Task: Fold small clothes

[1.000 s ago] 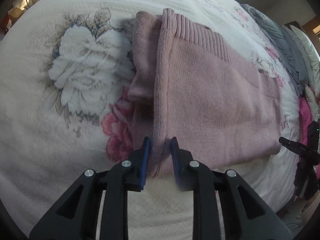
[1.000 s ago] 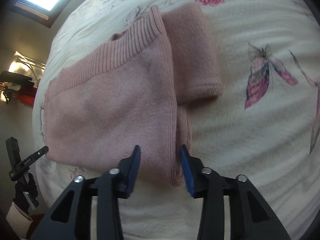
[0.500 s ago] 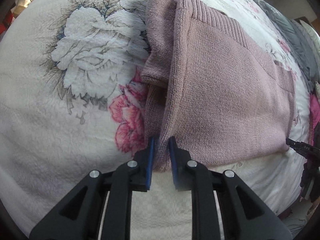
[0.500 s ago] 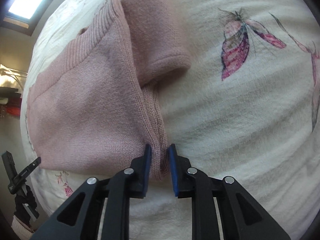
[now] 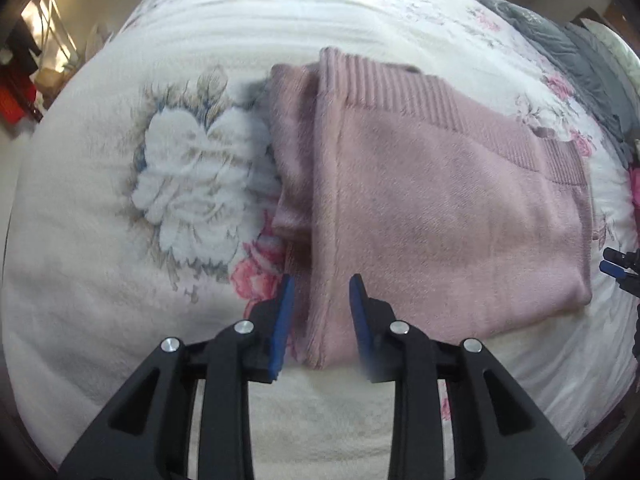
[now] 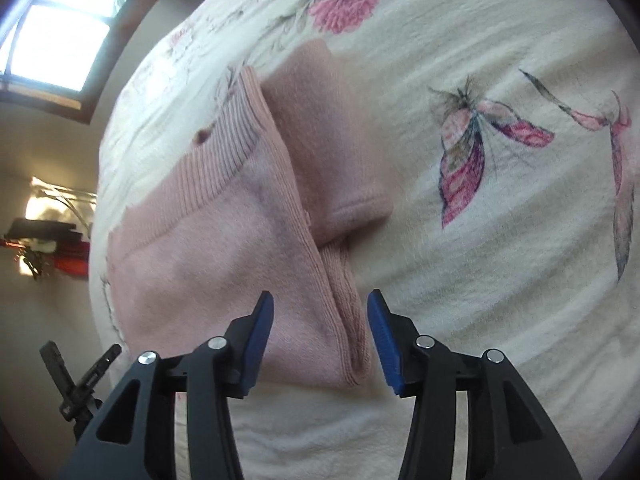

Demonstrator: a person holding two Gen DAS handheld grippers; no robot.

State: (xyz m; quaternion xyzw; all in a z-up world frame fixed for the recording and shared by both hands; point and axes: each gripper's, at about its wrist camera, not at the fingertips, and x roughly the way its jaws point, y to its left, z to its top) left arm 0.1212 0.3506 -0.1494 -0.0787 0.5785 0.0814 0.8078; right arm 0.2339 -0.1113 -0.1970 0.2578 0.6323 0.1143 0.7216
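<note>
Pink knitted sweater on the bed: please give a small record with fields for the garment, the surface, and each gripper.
garment: pink knitted sweater, folded, lying flat, ribbed hem on the far side
sleeve: folded pink sleeve sticking out beside the body
surface: cream floral bedspread
left gripper: open, jaws on both sides of the near sweater corner
right gripper: open, jaws on both sides of the other near corner
other: grey fabric at the far bed edge
</note>
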